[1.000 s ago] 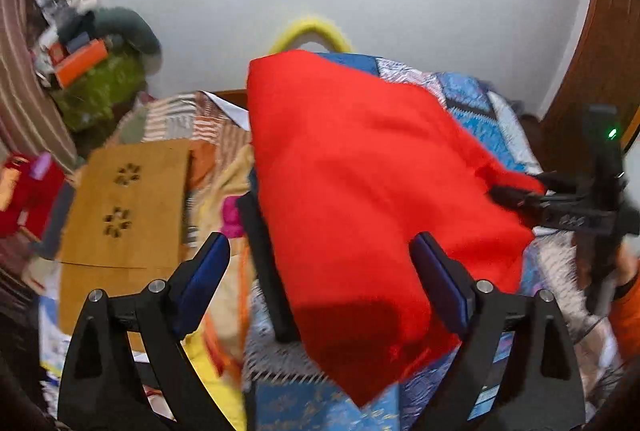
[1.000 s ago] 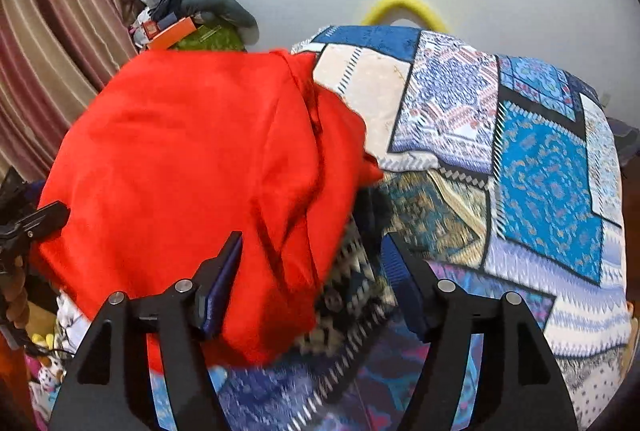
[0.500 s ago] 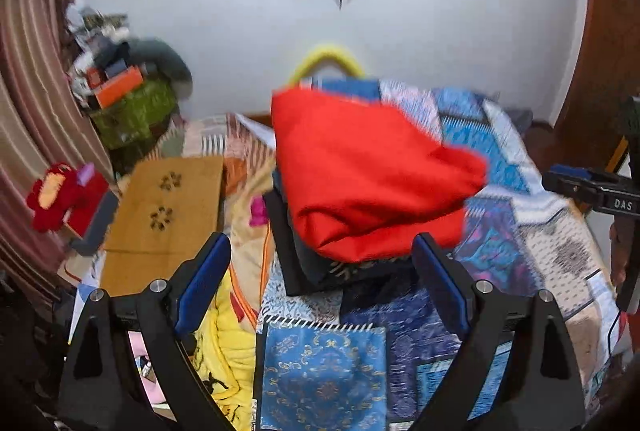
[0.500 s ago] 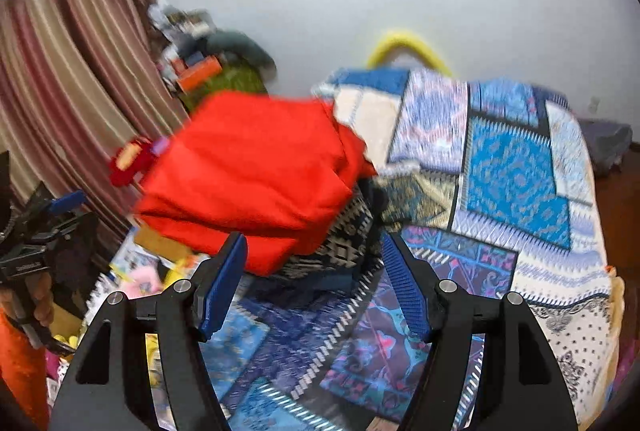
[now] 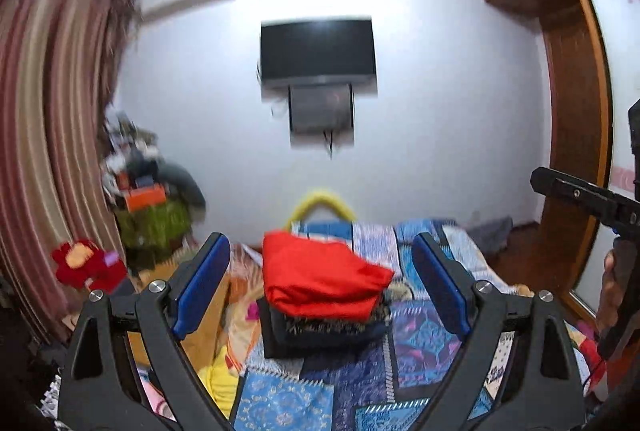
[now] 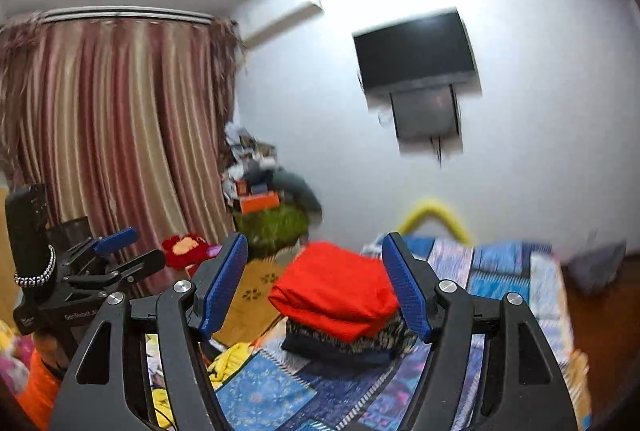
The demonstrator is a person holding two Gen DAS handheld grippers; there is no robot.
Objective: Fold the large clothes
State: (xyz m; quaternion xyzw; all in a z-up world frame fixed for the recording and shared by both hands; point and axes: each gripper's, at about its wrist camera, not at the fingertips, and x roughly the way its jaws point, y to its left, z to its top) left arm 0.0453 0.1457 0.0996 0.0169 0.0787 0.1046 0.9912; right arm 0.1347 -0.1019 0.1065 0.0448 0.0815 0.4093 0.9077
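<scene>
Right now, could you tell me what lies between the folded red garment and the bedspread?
Darker folded clothes lie stacked beneath the red garment on the bedspread, seen in both views.

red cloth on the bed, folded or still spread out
Folded. The red cloth is a compact layered bundle on a stack of folded dark clothes; neither tool touches it.

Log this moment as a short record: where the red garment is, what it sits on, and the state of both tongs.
red garment: folded, top of the stack
stack: dark folded clothes beneath it
surface: patchwork bedspread
left tongs: open, empty, clear of the stack
right tongs: open, empty, clear of the stack
</scene>
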